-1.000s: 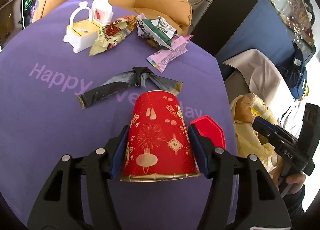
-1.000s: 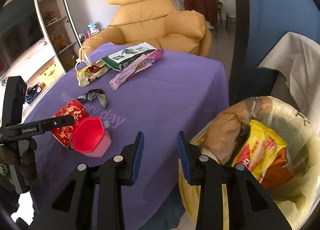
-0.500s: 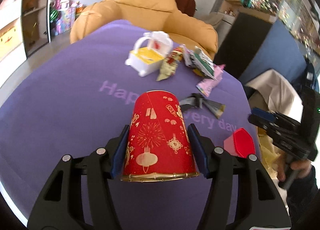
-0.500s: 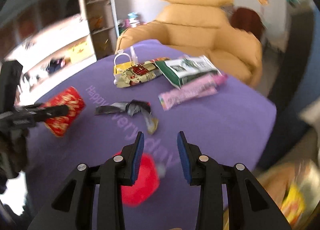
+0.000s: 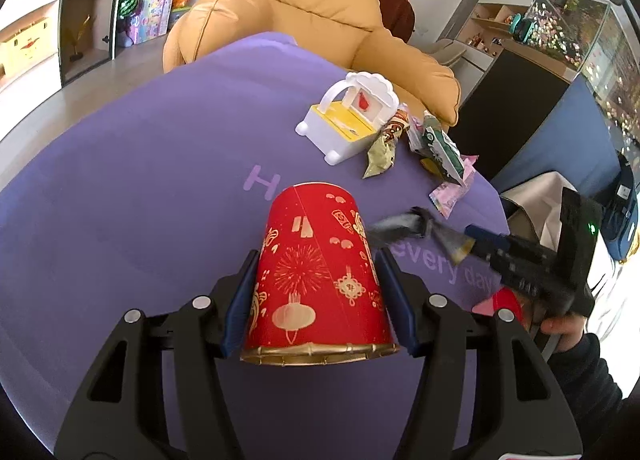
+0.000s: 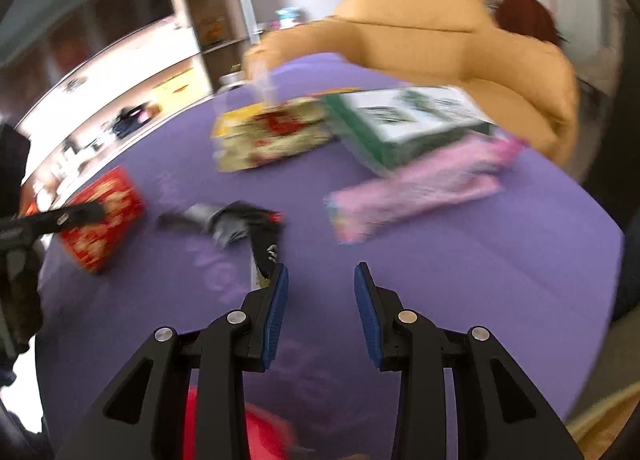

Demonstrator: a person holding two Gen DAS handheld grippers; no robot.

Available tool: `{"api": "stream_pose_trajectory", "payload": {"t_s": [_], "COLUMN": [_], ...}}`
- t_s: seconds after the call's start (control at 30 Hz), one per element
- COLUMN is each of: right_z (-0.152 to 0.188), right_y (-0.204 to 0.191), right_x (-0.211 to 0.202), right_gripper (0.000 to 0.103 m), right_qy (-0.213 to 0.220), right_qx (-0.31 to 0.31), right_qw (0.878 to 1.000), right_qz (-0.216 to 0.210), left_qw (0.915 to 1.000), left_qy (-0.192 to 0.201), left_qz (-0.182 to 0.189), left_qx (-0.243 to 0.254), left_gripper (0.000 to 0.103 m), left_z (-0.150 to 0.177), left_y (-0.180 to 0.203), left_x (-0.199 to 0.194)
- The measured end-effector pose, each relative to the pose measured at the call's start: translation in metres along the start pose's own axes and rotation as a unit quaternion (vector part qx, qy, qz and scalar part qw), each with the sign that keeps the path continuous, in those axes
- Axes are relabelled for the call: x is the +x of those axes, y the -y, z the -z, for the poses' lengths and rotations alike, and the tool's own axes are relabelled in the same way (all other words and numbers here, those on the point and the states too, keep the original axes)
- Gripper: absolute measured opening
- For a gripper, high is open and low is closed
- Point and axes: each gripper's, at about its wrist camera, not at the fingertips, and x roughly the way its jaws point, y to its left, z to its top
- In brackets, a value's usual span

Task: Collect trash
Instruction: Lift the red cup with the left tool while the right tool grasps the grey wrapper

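Red paper cup (image 5: 320, 272) with gold pictures sits upside down between the blue pads of the left tongs (image 5: 316, 292). The pads press on both its sides, so the left tongs are grasping the cup, above the purple counter (image 5: 132, 196).

The right tongs (image 6: 320, 302) are released. Their blue pads stand apart with nothing between them, just purple cloth below. They hang over the counter, right beside a twisted black and silver wrapper (image 6: 240, 224). One end of that wrapper lies just beside the left pad. In the left view the right tongs (image 5: 470, 238) come in from the right side, with a hand (image 5: 564, 332) in a dark sleeve holding them.

More trash lies farther back on the counter: a pink wrapper (image 6: 416, 188), a green and white packet (image 6: 408, 120), and a yellow and red snack bag (image 6: 272, 132). A white and yellow toy box (image 5: 346, 120) stands near them. A red lid (image 6: 256, 432) lies close under the right tongs, blurry. A tan armchair (image 5: 312, 16) stands behind the counter.
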Motion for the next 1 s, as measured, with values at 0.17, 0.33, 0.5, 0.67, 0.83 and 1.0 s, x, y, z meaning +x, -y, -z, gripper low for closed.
{"api": "stream_pose_trajectory", "payload": {"t_s": [0.17,0.33,0.5,0.67,0.83,1.0], "right_z": [-0.017,-0.041,-0.058,-0.074,-0.081,-0.076], "right_y": [-0.021,-0.031,-0.031,-0.045,-0.059,-0.057], "right_x": [0.017,0.028,0.021,0.044,0.074,0.068], "right_gripper": [0.033,0.033,0.033,0.033,0.033,0.031], "right_qy": [-0.016,-0.027,0.001,-0.025,-0.065,-0.084], "right_qx": [-0.024,-0.041,-0.067,-0.118,-0.162,-0.137], "right_qw": [0.999,0.998,0.996,0.989,0.98,0.982], "right_qz": [-0.023,-0.049,-0.06,-0.091,-0.096,-0.094], "left_qw": [0.9999,0.9996,0.999,0.9986,0.9987,0.9988], "left_qy": [0.009,0.023,0.034,0.034,0.034,0.035], "left_qz": [-0.005,-0.015,-0.024,-0.026,-0.026,-0.021], "left_qx": [0.009,0.004,-0.015,-0.03,-0.028,-0.028], "left_gripper": [0.055,0.055,0.055,0.055,0.055,0.055], "left_z": [-0.007,-0.015,-0.021,-0.024,-0.026,-0.028], "left_y": [-0.003,-0.017,-0.038,-0.049,-0.05,-0.046], "left_x": [-0.003,-0.014,-0.023,-0.019,-0.017,-0.012]}}
